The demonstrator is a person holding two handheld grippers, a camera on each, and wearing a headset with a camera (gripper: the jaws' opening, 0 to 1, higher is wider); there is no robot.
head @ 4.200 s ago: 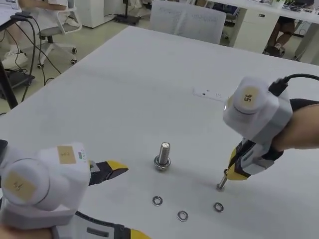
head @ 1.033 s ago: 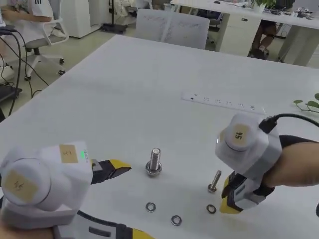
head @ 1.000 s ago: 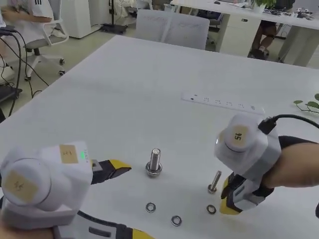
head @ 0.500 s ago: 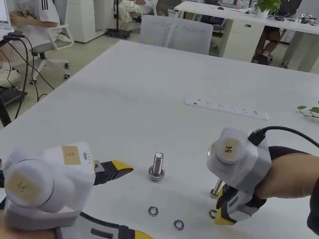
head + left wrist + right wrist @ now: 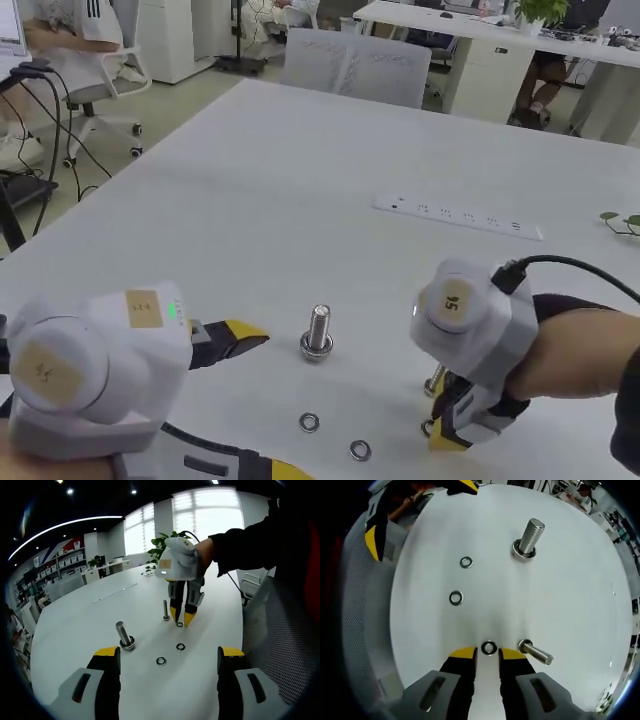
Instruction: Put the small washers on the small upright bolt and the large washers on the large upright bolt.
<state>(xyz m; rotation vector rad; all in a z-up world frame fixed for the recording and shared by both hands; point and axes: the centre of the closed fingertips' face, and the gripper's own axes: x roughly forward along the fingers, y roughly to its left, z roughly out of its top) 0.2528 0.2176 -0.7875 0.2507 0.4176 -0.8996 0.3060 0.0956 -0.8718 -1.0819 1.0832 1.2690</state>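
Note:
The large upright bolt (image 5: 318, 330) (image 5: 123, 635) (image 5: 527, 539) stands mid-table with a washer around its base. To its right, the small upright bolt (image 5: 434, 380) (image 5: 165, 610) (image 5: 536, 652) is partly hidden behind my right gripper (image 5: 438, 436) (image 5: 181, 616) (image 5: 489, 655). That gripper is open narrowly, tips down at the table on either side of a small washer (image 5: 180, 624) (image 5: 489, 647). Two more washers (image 5: 309, 423) (image 5: 360, 451) (image 5: 466, 562) (image 5: 455, 598) lie loose in front of the large bolt. My left gripper (image 5: 255, 400) (image 5: 169, 652) hovers wide open, nothing between its fingers.
A white power strip (image 5: 457, 217) lies further back on the white table (image 5: 250, 180). A grey chair (image 5: 350, 65) stands at the far edge, with desks and seated people beyond. A plant leaf (image 5: 625, 222) reaches in at the right edge.
My right gripper has come away from the small bolt's top and sunk down to the washer beside that bolt. The left gripper has kept its place.

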